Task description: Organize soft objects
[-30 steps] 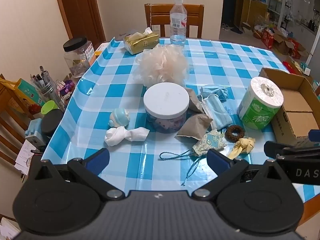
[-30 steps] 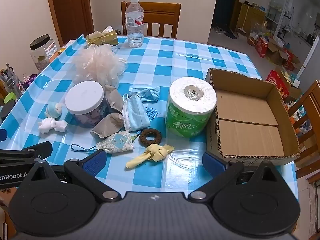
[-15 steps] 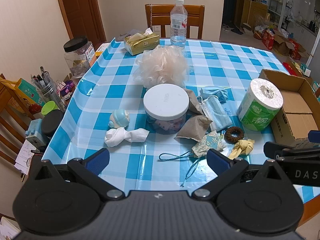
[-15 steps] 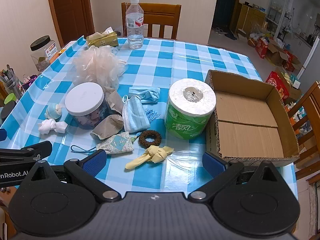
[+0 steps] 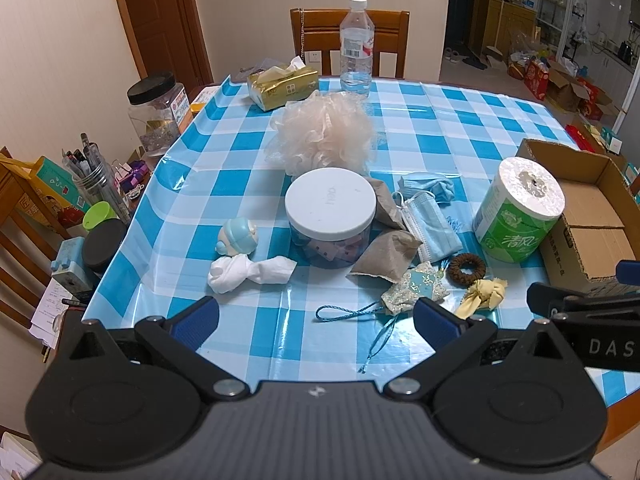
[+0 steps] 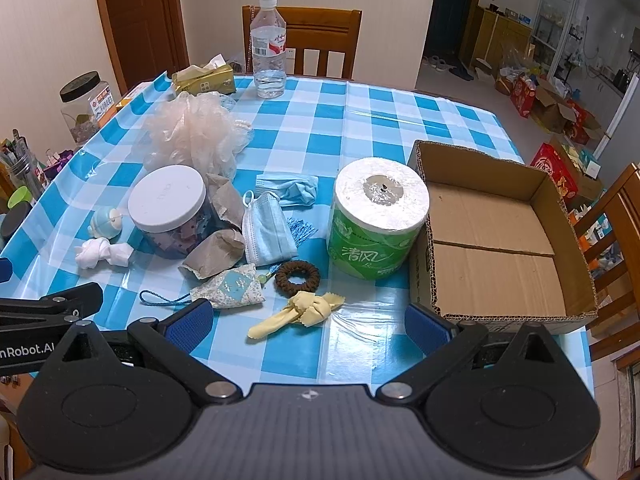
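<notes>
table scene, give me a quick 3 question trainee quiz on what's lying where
1. True or false: the cardboard box already holds soft items.
2. What lies between the toilet roll and the yellow knotted cloth? A) water bottle B) brown hair scrunchie C) tissue pack
3. Fill in: the jaws of both the left gripper and the right gripper are ____.

Key: 1 false, it is empty; 2 B, the brown hair scrunchie; 3 open, holding nothing.

Bright indoor light, sharp, fisheye-bent dark edges.
</notes>
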Available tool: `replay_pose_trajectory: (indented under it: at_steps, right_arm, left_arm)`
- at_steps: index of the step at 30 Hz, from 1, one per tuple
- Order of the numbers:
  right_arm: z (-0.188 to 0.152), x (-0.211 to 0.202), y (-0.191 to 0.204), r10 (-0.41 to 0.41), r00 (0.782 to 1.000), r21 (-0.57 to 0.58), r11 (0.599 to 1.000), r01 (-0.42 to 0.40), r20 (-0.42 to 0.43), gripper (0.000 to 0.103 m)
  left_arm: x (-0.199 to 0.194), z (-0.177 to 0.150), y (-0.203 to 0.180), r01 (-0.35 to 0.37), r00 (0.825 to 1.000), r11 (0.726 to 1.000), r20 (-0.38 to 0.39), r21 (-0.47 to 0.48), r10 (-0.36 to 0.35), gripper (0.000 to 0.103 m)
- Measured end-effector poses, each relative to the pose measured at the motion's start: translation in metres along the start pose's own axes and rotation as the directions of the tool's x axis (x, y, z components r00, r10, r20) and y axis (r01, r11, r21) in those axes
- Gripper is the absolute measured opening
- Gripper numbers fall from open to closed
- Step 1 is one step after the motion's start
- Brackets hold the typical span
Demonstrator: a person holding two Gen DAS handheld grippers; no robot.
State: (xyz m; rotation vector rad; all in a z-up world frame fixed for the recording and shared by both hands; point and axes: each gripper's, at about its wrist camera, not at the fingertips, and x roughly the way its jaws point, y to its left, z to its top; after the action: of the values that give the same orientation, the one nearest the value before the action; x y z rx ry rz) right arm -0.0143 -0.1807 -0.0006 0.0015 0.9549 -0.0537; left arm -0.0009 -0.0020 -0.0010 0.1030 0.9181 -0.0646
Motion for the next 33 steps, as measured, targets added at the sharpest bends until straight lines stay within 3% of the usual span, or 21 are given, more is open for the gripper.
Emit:
replay_pose_trajectory:
  at_steps: [33]
  right_arm:
    - [0.001,0.008,0.007,-0.013,1.0,-0.022,1.0,0.014,0.009,0.103]
  left_arm:
    - [0.013,0.002,0.008,0.028,0.999,0.999,0.017,0.036,-0.029,0.102]
